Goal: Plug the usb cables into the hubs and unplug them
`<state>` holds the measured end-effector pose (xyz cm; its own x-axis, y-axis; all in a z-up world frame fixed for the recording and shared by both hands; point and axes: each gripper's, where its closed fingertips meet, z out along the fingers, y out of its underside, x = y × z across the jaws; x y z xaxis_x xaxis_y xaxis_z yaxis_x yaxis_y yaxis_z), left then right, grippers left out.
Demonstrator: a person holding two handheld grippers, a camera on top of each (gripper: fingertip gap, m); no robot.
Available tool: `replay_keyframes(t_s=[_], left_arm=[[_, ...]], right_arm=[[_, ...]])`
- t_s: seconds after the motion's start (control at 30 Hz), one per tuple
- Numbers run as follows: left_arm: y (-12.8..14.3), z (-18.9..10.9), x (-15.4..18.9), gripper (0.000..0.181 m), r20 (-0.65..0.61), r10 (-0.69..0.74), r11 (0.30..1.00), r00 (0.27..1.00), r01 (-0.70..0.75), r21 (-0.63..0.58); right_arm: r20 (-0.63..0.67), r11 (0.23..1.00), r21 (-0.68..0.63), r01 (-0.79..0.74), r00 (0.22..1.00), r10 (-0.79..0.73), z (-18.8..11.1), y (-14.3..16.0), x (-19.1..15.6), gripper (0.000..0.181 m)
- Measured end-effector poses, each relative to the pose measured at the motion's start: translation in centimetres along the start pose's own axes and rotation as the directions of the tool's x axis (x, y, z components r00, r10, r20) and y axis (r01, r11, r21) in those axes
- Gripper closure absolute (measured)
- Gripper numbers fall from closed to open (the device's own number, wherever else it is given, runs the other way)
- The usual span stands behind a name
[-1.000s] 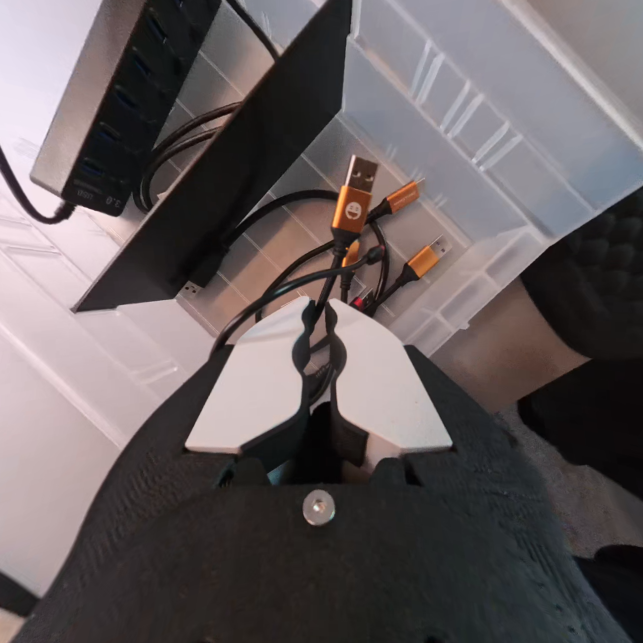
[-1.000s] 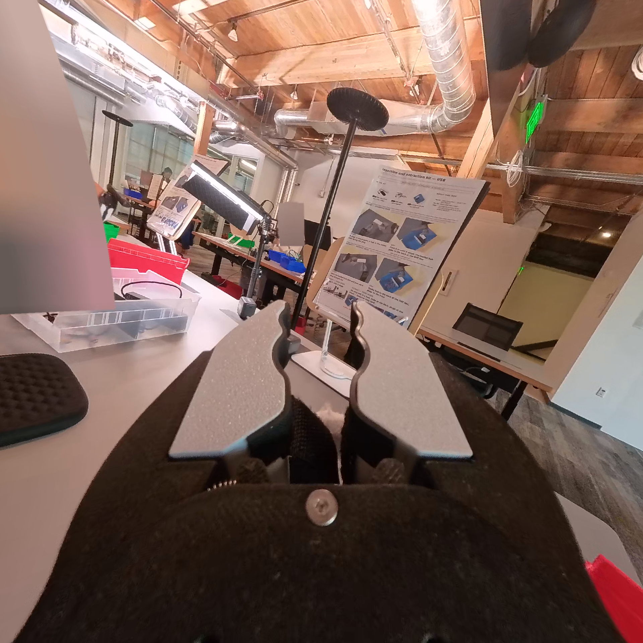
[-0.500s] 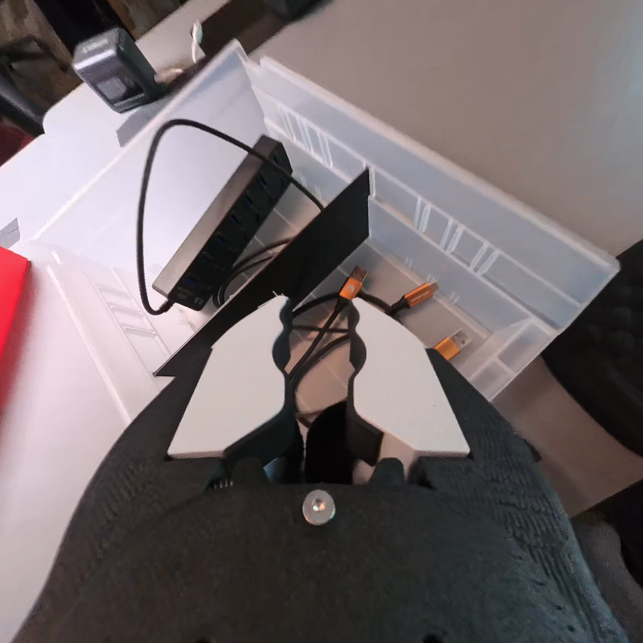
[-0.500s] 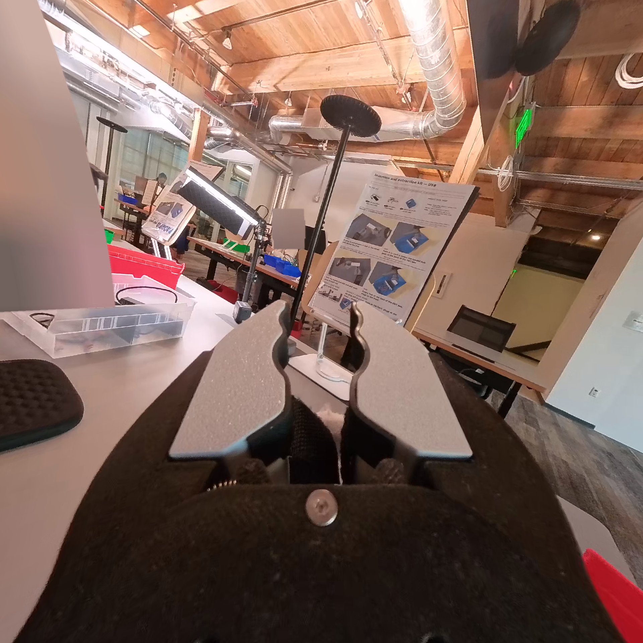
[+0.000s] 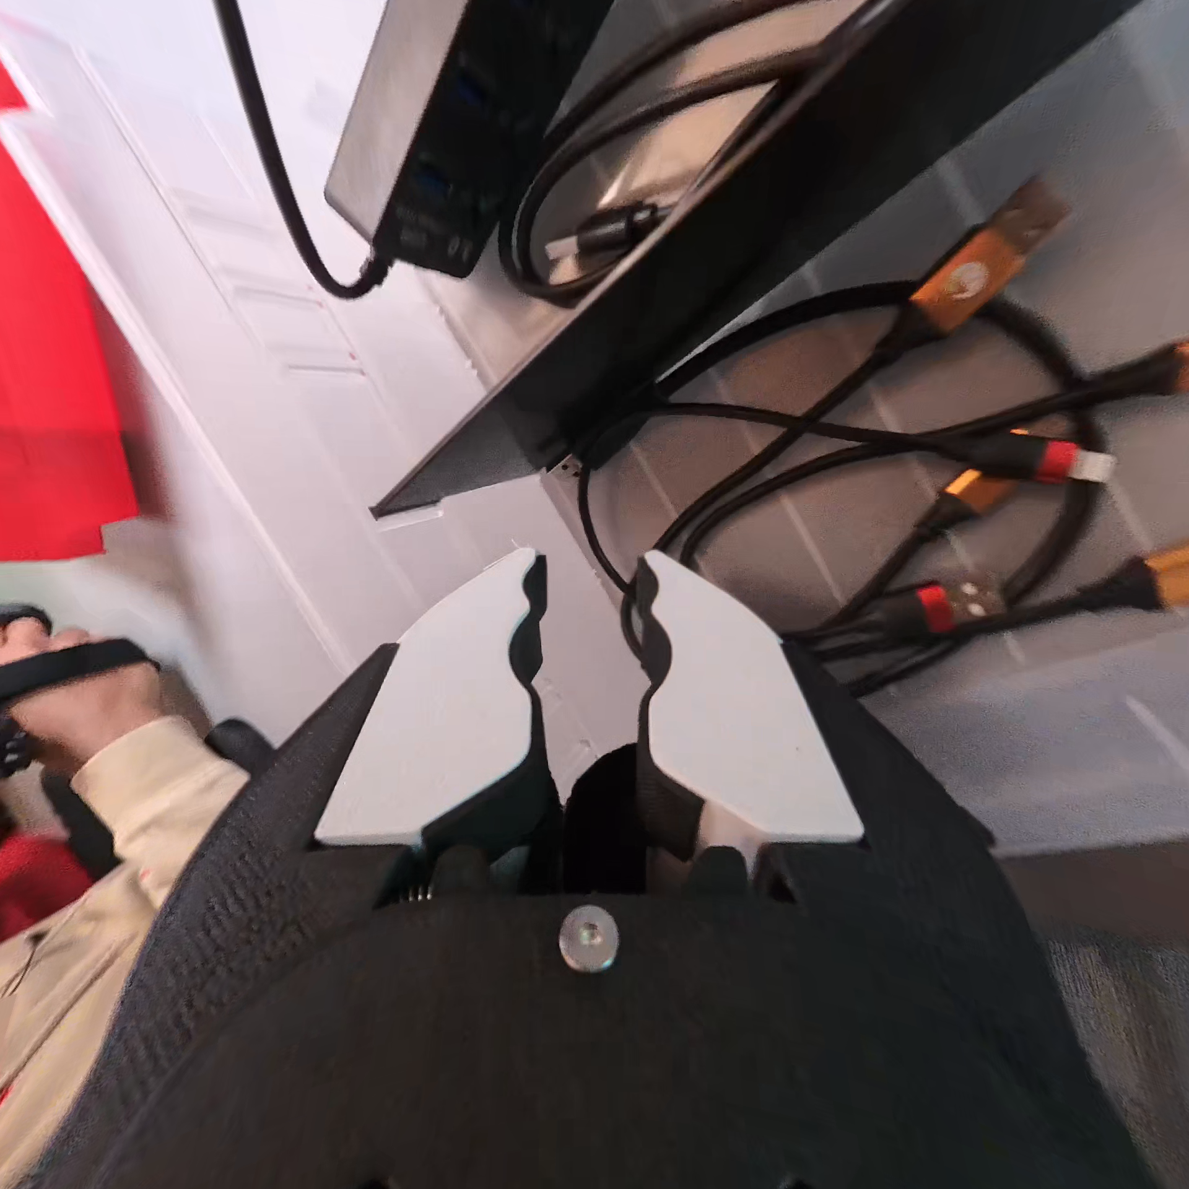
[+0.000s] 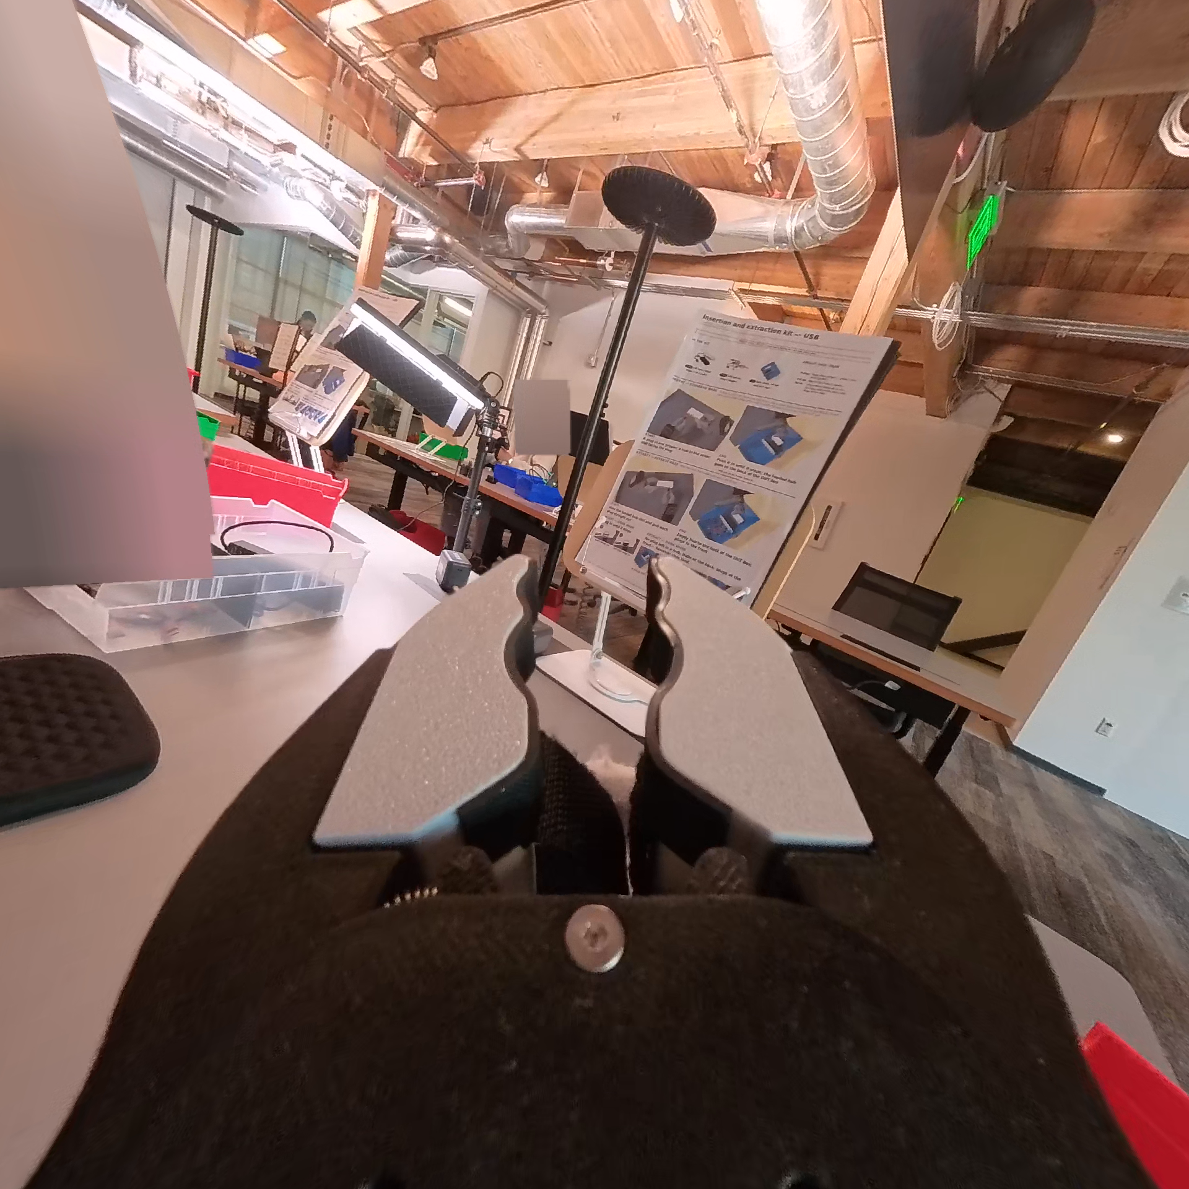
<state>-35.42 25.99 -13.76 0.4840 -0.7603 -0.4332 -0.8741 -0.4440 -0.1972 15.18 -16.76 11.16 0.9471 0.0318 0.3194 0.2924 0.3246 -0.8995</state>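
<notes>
left tongs gape empty above the clear bin of usb cables, near the hub; right tongs part-open, empty, over the bench.

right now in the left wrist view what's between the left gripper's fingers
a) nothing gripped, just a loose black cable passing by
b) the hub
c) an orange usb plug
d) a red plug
a: the left gripper is open, and a black cable loops loosely through the gap.

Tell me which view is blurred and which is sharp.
Left wrist view: motion blur smears the orange plugs and red bin, while the left gripper stays crisp. Right wrist view: mostly sharp, with bright glare from the lamp bar.
</notes>
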Motion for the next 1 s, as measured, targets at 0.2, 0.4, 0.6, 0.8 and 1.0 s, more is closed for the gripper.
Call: replay_keyframes(t_s=[0.2, 0.4, 0.6, 0.8, 1.0], left_arm=[[0.2, 2.8, -0.5, 0.157, -0.006, -0.032, 0.984, 0.999, 0.031, -0.176], [0.1, 4.5, -0.6, 0.163, 0.011, -0.008, 0.976, 1.0, 0.01, -0.216], [-0.2, 2.5, -1.6, 0.178, 0.105, -0.004, 0.986, 0.994, 0.022, -0.162], [-2.5, -6.1, -3.2, 0.178, 0.269, -0.099, 0.986, 0.958, 0.059, 0.153], [-5.6, -16.7, -3.9, 0.178, 0.384, -0.219, 0.881, 0.897, 0.012, 0.474]], right_arm=[[-0.008, 1.0, -0.007, 0.012, 1.0, -0.012, -0.1, 0.1, 0.2, 0.15], [-0.015, 1.0, 0.0, 0.007, 1.0, -0.007, -0.3, 0.1, 0.5, 0.15], [-0.016, 1.0, 0.0, 0.009, 1.0, -0.009, -0.3, 0.1, 0.5, 0.151], [0.012, 1.0, -0.015, -0.002, 1.0, 0.002, 0.2, 0.6, 0.0, 0.151], [0.062, 0.999, -0.037, -0.005, 0.998, 0.007, 1.2, 1.1, -1.5, 0.151]])
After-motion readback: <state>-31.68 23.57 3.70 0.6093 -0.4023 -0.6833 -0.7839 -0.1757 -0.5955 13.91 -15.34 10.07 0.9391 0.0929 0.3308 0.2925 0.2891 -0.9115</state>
